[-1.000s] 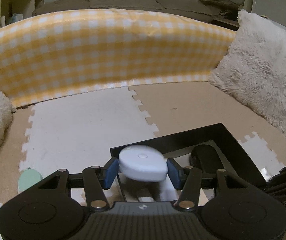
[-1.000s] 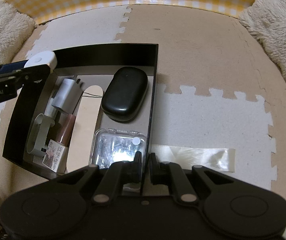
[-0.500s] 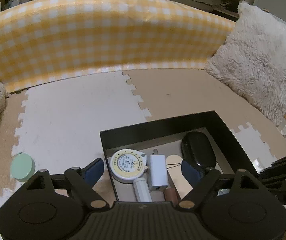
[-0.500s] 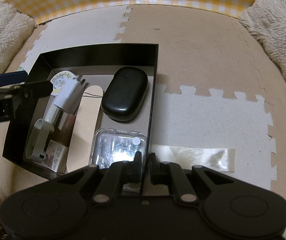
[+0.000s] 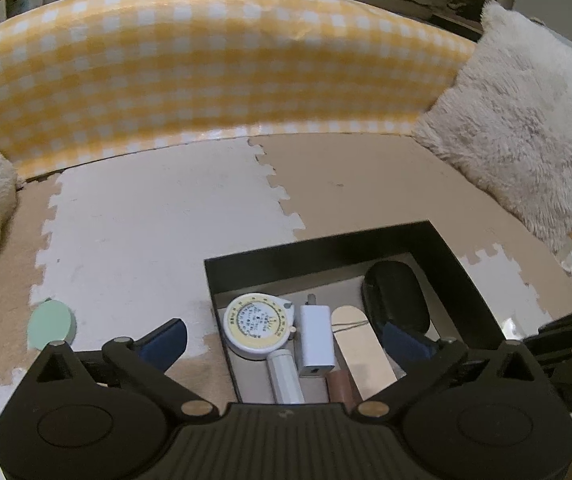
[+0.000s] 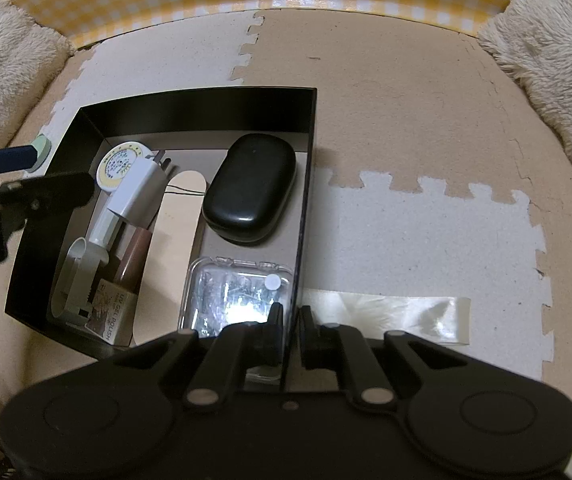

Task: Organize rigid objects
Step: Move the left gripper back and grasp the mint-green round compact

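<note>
Left gripper (image 5: 281,340) jaws opening wide above the tape measure (image 5: 259,328), lower middle in the box (image 5: 318,242); right gripper (image 6: 289,320) pinches the box's wall

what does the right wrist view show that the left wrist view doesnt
Only the right wrist view shows the clear plastic case at the box's near end, the gel polish carton, the pale clip-like holder, and the right gripper shut on the black box's side wall.

Only the left wrist view shows the whole mint green disc on the mat and the left gripper, jaws opening, with nothing between them.

Both show the round tape measure, white charger, black oval case and brown tube.
</note>
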A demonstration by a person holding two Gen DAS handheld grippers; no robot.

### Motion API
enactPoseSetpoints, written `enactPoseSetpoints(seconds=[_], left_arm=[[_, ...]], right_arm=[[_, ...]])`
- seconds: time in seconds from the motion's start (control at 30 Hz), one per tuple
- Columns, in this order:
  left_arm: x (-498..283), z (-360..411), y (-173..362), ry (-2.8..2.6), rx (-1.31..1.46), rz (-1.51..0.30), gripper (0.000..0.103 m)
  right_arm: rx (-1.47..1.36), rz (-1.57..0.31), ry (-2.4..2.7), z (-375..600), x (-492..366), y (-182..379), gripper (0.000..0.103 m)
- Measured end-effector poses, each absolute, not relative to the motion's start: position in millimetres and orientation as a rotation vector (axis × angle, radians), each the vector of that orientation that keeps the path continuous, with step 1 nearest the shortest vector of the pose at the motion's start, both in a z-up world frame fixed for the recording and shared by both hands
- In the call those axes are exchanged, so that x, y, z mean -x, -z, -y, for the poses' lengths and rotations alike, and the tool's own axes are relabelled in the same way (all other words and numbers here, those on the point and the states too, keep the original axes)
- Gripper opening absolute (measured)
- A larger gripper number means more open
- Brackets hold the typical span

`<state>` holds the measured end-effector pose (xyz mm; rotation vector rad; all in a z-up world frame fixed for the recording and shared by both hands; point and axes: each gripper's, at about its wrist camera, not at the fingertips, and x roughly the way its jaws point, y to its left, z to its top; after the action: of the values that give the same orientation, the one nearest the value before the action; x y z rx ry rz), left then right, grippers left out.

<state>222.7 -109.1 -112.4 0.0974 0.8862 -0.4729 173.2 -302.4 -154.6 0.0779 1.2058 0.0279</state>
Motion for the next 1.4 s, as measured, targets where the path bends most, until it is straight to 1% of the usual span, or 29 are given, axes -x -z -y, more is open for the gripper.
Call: enactPoseSetpoints(seconds=[0.2,0.53,0.8,1.0,1.27,1.33,1.4], left_arm=[[-230,91,108,0.383,-0.065,-0.869,0.103],[-250,39,109,0.192,0.04,-0.827,0.103],[-259,-3,136,0.005,0.111,-0.848,0.103],[-259,-10,163,-0.04,0.074,-0.882,0.103],[-261,-28,186,-0.099,0.135,-0.806,0.103],[-263,-29,189,-0.118,0.123,-0.785,0.101],[-266,-29,192,-0.13,0.102,-0.778,0.097]], right_arm=[[-0.078,-1.206,-0.028,302,-173,154,0.009],[-0.078,-1.206,-0.028,302,-173,154,0.009],[-0.077,-1.206,-0.028,302,-173,154,0.009],[-0.077,-1.206,-0.028,302,-173,154,0.009],[-0.078,-1.207,-0.028,302,-173,154,0.009],[-0.076,-1.207,-0.028,302,-173,154,0.009],[-0.076,-1.206,-0.028,302,-173,154,0.009]])
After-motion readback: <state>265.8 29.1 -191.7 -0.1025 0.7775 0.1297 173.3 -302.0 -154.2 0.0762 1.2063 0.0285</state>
